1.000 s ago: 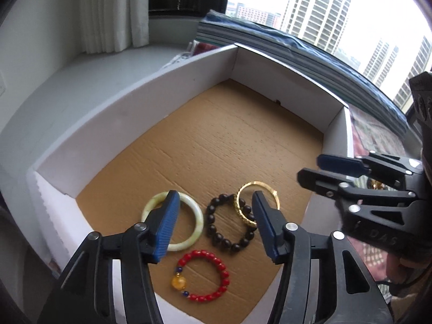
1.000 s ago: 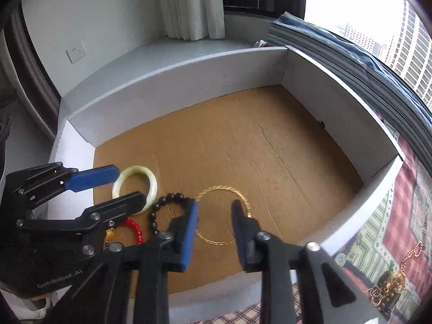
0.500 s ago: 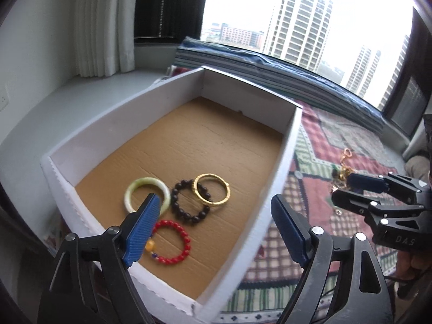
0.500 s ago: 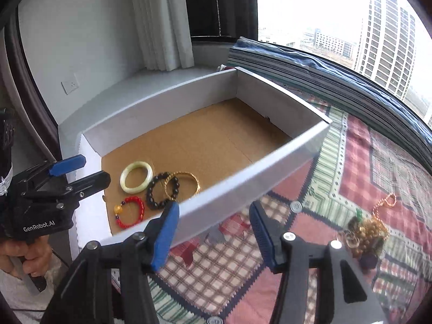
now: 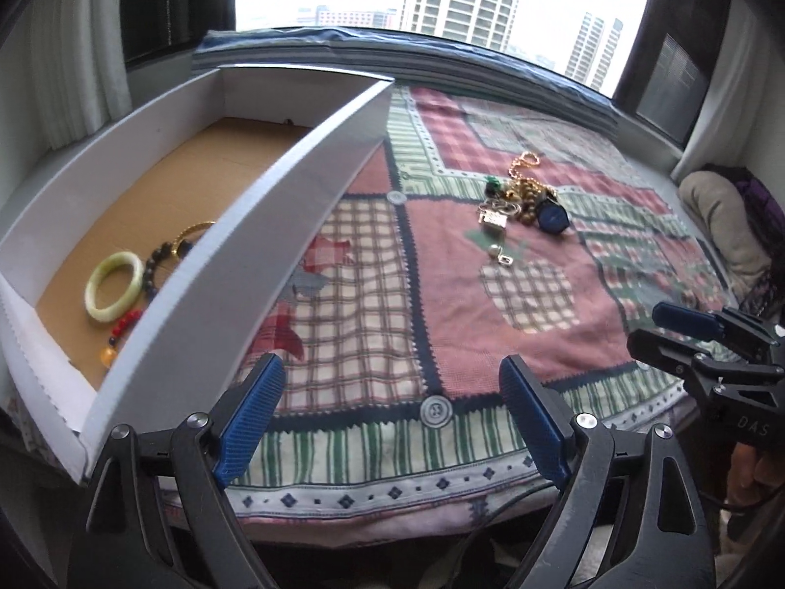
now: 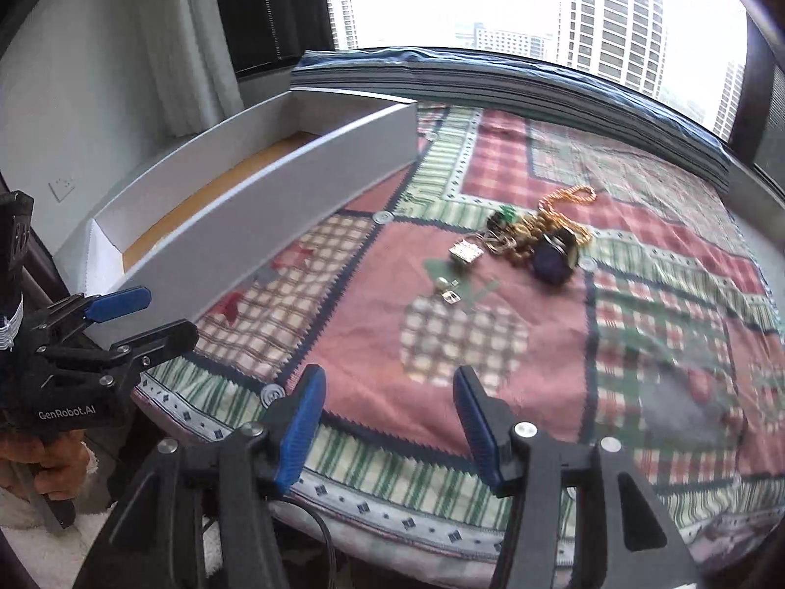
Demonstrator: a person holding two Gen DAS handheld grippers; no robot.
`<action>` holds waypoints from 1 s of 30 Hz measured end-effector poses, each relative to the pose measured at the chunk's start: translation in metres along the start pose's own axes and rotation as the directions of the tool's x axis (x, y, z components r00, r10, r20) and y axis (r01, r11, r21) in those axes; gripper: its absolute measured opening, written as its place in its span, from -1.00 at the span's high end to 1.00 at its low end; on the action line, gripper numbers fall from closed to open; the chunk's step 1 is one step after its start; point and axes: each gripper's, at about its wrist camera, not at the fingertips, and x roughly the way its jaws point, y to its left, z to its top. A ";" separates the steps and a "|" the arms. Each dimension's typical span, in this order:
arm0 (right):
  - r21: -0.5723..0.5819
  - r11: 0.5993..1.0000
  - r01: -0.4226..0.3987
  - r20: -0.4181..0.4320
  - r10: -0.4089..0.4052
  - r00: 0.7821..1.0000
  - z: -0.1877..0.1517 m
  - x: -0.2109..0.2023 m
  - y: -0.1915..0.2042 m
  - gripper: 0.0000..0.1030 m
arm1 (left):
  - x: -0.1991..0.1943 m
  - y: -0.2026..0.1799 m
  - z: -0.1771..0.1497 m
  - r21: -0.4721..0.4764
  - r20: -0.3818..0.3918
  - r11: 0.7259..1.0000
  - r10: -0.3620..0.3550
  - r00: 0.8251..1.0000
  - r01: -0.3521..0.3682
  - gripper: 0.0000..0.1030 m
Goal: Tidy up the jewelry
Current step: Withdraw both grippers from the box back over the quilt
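On the left wrist view, a patchwork quilt [image 5: 441,265] by the window carries a jewelry pile [image 5: 525,199]; bangles [image 5: 114,285] lie in the white box [image 5: 255,255]. Left gripper [image 5: 392,417] gapes empty. From the right view, right gripper [image 6: 390,417] also spread. Both have pulled back from the box since earlier.

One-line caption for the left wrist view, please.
Open left gripper above patterned cloth; bracelets in white box, jewelry pile waiting.

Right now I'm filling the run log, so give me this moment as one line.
left tongs: open, empty | right tongs: open, empty | box: four bracelets inside | jewelry pile: on quilt, untouched
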 end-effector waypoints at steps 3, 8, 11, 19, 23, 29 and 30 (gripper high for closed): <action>0.044 0.999 0.007 -0.007 -0.007 1.000 -0.015 -0.005 -0.012 -0.07 | -0.001 -0.012 -0.004 0.025 0.001 1.000 0.000 1.000 0.000 -0.75; 0.060 0.998 0.007 -0.007 -0.007 1.000 -0.025 -0.014 -0.011 -0.07 | -0.008 -0.019 -0.009 0.045 0.008 0.999 0.028 1.000 -0.028 -0.75; 0.038 0.999 0.000 0.014 -0.001 1.000 -0.022 -0.023 -0.002 -0.07 | -0.016 -0.016 -0.012 0.036 0.026 0.998 0.044 0.999 -0.045 -0.78; 0.015 1.000 0.006 0.054 -0.007 0.999 -0.027 -0.036 0.010 -0.07 | -0.019 -0.021 -0.021 0.052 0.023 0.993 0.102 0.994 -0.103 -0.83; 0.013 0.999 0.046 0.047 -0.047 0.998 -0.029 -0.033 0.005 -0.08 | -0.018 -0.029 -0.019 0.074 0.019 0.984 0.164 0.986 -0.165 -0.87; 0.049 0.997 0.055 0.072 -0.059 0.996 -0.034 -0.042 -0.007 -0.08 | -0.024 -0.036 -0.020 0.106 0.029 0.972 0.210 0.977 -0.212 -0.91; 0.048 0.997 0.061 0.072 -0.064 0.995 -0.035 -0.042 -0.008 -0.08 | -0.024 -0.036 -0.020 0.108 0.028 0.972 0.208 0.978 -0.210 -0.91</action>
